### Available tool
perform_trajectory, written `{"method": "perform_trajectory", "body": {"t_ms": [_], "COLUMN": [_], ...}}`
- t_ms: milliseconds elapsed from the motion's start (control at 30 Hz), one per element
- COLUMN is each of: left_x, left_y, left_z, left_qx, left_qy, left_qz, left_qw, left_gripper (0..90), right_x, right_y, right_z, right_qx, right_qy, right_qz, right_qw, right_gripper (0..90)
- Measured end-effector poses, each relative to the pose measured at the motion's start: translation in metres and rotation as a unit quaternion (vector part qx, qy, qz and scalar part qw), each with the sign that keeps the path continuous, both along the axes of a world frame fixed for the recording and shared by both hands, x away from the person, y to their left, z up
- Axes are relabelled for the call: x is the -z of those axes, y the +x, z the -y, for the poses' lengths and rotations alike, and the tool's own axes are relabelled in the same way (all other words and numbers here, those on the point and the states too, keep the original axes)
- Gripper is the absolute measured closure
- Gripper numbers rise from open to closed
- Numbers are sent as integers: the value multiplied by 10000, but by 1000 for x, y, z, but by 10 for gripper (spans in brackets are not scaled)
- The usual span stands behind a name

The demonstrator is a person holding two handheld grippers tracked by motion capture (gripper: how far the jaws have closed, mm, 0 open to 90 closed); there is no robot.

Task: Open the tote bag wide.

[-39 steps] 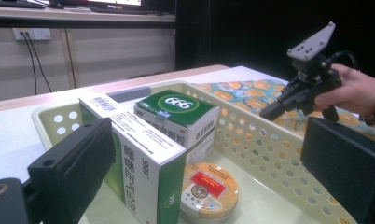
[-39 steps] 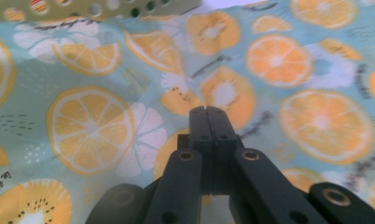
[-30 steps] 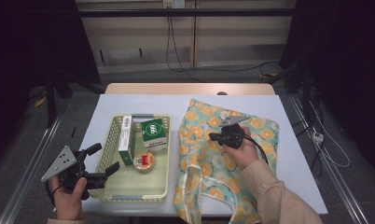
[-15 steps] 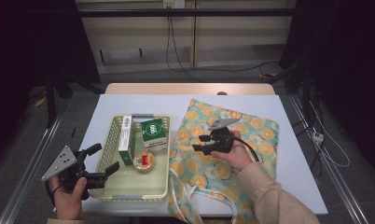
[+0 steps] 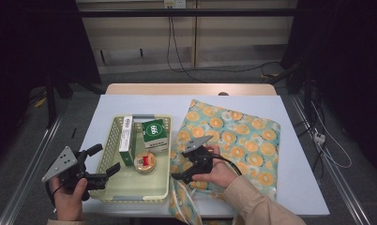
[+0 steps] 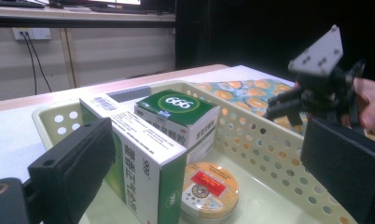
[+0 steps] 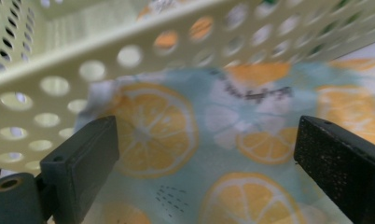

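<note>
Right gripper view looks between the right gripper's (image 7: 204,172) spread jaws, which have just been opening with nothing pinched, at the orange-slice print of the cloth bag (image 7: 209,154) lying flat under them, the perforated basket (image 7: 59,60) wall just beyond. High view alone shows that bag (image 5: 243,136) spread over the tabletop (image 5: 299,154) beside the basket (image 5: 107,150). Left gripper view shows the left gripper's (image 6: 209,163) jaws apart and empty, framing two boxes (image 6: 143,158) and a round tin (image 6: 209,191) in the basket.

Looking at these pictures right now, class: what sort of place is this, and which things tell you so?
Probably a lab or recording workspace: a white table on a bare floor, loose cables trailing from wall sockets, and dark surroundings.
</note>
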State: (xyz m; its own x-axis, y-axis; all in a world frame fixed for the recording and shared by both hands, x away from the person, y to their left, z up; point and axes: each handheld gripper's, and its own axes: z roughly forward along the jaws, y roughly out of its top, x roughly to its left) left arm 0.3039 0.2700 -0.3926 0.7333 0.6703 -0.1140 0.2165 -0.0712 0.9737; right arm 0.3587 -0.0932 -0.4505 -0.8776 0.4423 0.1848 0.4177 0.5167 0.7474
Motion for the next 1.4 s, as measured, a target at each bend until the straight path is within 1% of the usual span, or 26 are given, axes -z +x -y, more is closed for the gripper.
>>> {"method": "perform_trajectory", "body": {"t_ms": [100,133,233,267,333,367,400,433,567,600,633,733,800,867,900,967,1000,1033,1067,1100,1133,1167,1233,1267,1333,1400], "left_x": [0,0,0,0,0,0,0,0,1,1,1,0,0,0,0,0,0,0,0,-1,-1,-2,-2,-2,-3,-2], "left_y": [0,0,0,0,0,0,0,0,1,1,1,1,1,1,1,1,1,1,1,1,1,1,0,0,0,0], "left_z": [1,1,1,1,2,3,3,3,3,3,3,4,4,4,4,5,5,5,5,4,3,2,0,-1,-3,-3], "left_qx": [-15,-12,-17,-19,-4,15,17,23,20,16,12,9,11,7,1,15,19,15,10,8,5,-14,-58,-77,-94,-95], "left_qy": [5,0,2,-13,9,13,19,16,31,55,30,23,18,26,21,39,57,50,34,49,71,29,20,-25,-30,-51], "left_qz": [-4,-1,-6,-16,-9,-3,-5,0,-15,-10,-12,-2,2,0,1,8,13,7,3,21,42,44,52,48,54,39], "left_qw": [10000,10000,10000,10000,10000,10000,10000,10000,10000,10000,10000,10000,10000,10000,10000,10000,10000,10000,10000,10000,10000,10000,10000,10000,9999,9999], "left_gripper": [30,30,30,30,30,30,30,30,30,30,30,30,30,30,30,30,30,30,30,30,30,30,30,30,30,30], "right_x": [10,14,14,15,14,15,14,14,13,13,13,12,12,12,11,10,10,10,10,11,11,11,10,9,9,8], "right_y": [-4,-5,-7,-8,-8,-8,-9,-9,-9,-8,-8,-8,-7,-7,-6,-6,-6,-6,-6,-5,-5,-4,-4,-4,-3,0], "right_z": [-9,-12,-15,-17,-17,-16,-15,-13,-14,-14,-14,-14,-13,-14,-14,-16,-17,-17,-17,-17,-18,-17,-18,-18,-17,-15], "right_qx": [-40,-125,-169,-183,-199,-237,-196,-87,-34,-55,-45,-15,-11,-1,-23,-78,-85,-123,-128,-153,-117,-109,-133,-114,-66,-36], "right_qy": [-173,-241,-378,-484,-508,-561,-607,-561,-635,-635,-615,-605,-598,-617,-633,-652,-632,-632,-598,-596,-583,-553,-615,-591,-564,-626], "right_qz": [-31,22,178,286,290,365,489,517,509,521,521,551,561,593,592,632,593,609,602,648,604,560,599,572,543,636], "right_qw": [9998,9996,9990,9983,9981,9975,9968,9971,9967,9966,9967,9966,9966,9963,9962,9958,9962,9961,9963,9960,9964,9968,9962,9965,9969,9960], "right_gripper": [50,27,32,27,35,115,166,213,249,264,282,357,388,453,510,652,681,747,900,900,900,900,900,900,900,900]}}
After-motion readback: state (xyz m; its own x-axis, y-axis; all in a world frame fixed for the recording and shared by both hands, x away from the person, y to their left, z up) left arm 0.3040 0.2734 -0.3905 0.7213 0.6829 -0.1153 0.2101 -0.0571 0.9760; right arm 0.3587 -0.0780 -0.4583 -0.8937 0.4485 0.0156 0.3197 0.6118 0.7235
